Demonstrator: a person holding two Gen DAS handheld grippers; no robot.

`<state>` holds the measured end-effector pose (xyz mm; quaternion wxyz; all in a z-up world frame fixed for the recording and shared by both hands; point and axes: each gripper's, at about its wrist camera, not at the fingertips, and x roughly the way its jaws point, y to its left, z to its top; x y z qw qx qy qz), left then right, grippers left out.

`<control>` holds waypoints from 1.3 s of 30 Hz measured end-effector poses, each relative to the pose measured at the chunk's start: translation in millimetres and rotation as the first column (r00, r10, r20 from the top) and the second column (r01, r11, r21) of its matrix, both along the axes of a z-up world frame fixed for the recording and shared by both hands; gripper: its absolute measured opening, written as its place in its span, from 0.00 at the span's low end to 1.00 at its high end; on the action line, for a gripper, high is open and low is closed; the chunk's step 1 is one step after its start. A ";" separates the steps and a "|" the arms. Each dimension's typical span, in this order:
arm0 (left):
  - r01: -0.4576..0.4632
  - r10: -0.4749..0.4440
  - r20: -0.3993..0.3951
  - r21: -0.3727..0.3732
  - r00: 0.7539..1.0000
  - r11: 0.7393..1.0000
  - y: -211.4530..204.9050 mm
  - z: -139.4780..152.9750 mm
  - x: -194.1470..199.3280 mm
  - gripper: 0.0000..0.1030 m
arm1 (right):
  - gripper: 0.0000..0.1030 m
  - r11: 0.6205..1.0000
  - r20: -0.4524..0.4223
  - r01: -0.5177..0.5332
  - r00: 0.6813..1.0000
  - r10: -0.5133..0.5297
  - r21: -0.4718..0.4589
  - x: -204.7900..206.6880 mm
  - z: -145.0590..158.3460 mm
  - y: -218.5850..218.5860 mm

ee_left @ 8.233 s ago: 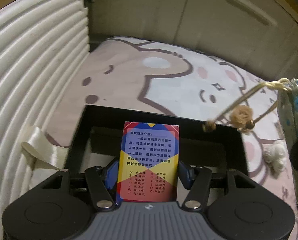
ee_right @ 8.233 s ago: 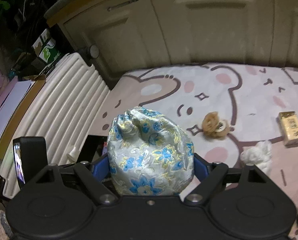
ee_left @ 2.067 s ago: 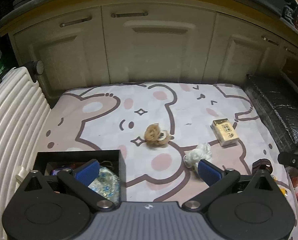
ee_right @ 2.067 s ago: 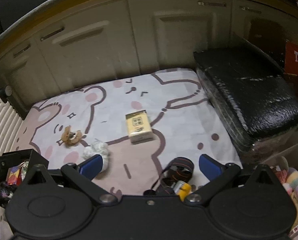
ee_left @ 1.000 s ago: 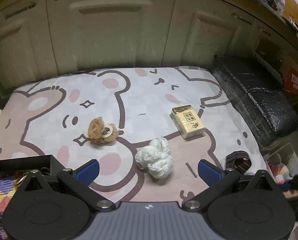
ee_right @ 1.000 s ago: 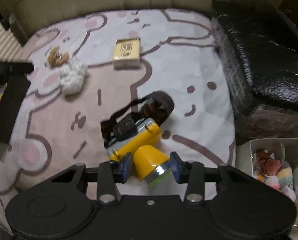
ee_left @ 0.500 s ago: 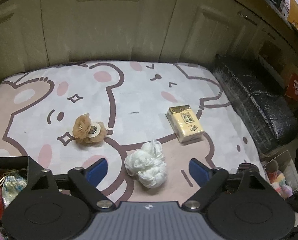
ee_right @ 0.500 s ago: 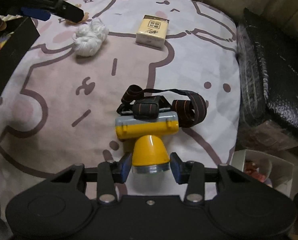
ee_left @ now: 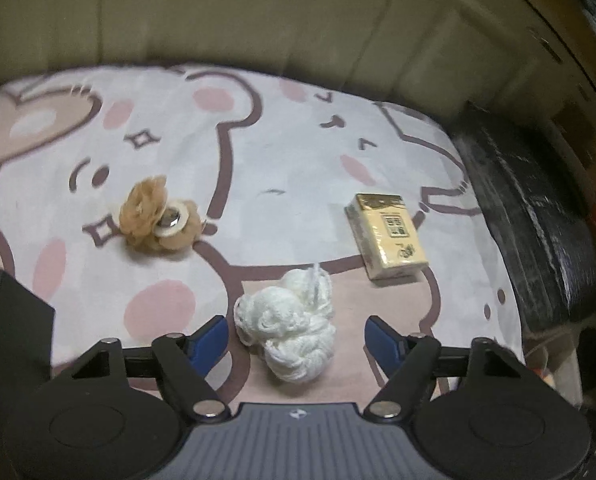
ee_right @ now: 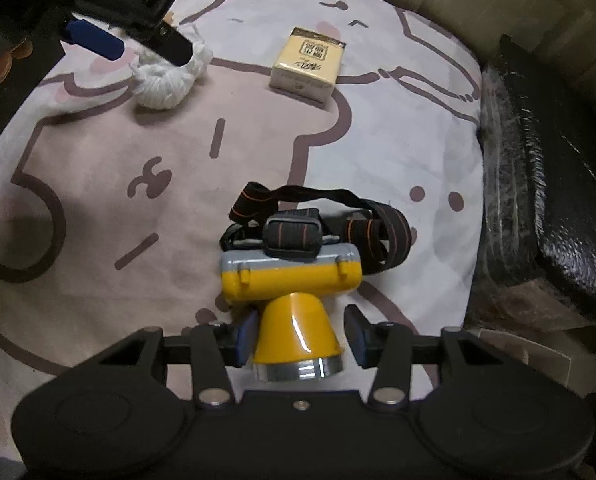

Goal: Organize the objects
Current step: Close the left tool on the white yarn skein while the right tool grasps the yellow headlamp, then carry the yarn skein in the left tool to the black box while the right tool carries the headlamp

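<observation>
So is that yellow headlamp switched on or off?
Cannot tell. The yellow headlamp lies on the bear-print mat with its lens turned toward the camera's underside, so the bulb is hidden; no glow shows on the mat.

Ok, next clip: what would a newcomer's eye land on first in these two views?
The yellow headlamp with its black strap, lying on the bear-print mat with its cone between the right gripper fingers. Then the white yarn bundle between the left gripper fingers, whose jaws have just been closing, with a yellow tissue pack beyond it to the right.
</observation>
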<state>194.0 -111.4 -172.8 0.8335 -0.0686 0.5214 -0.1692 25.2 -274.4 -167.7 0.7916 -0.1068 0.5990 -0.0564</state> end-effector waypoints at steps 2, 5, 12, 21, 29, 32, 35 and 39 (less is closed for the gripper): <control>-0.027 0.027 -0.030 -0.024 0.999 0.999 1.7 -5.2 4.2 0.66 | 0.43 1.000 -0.015 -0.010 1.000 0.010 0.003 2.5 -2.9 0.6; -0.052 0.049 -0.066 -0.041 0.997 0.998 3.1 -11.6 8.1 0.64 | 0.42 1.000 -0.017 0.003 1.000 -0.003 0.023 4.0 -4.2 -1.3; -0.047 0.043 -0.096 -0.046 0.994 0.998 4.1 -17.1 9.3 0.40 | 0.42 0.996 0.010 0.077 0.997 -0.078 0.052 0.8 0.1 1.1; 0.012 -0.016 -0.089 -0.040 0.996 0.999 10.3 -0.6 2.0 0.36 | 0.41 0.976 0.042 0.150 0.987 -0.158 0.155 -0.6 14.0 5.3; 0.185 -0.178 -0.078 0.083 0.981 0.979 28.7 19.6 -25.4 0.36 | 0.41 0.969 0.010 0.139 0.989 -0.144 0.204 -1.0 20.4 29.5; 0.232 -0.222 -0.089 0.133 0.971 0.963 35.0 22.0 -34.9 0.36 | 0.41 0.965 0.001 0.136 0.990 -0.140 0.225 -1.3 24.7 39.1; 0.292 -0.275 -0.114 0.179 0.955 0.939 38.3 20.9 -44.7 0.36 | 0.41 0.964 -0.018 0.125 0.992 -0.124 0.234 -0.3 25.5 49.0; 0.360 -0.329 -0.168 0.217 0.929 0.907 39.6 11.5 -54.5 0.36 | 0.41 0.968 -0.065 0.114 0.993 -0.102 0.224 1.8 17.1 61.0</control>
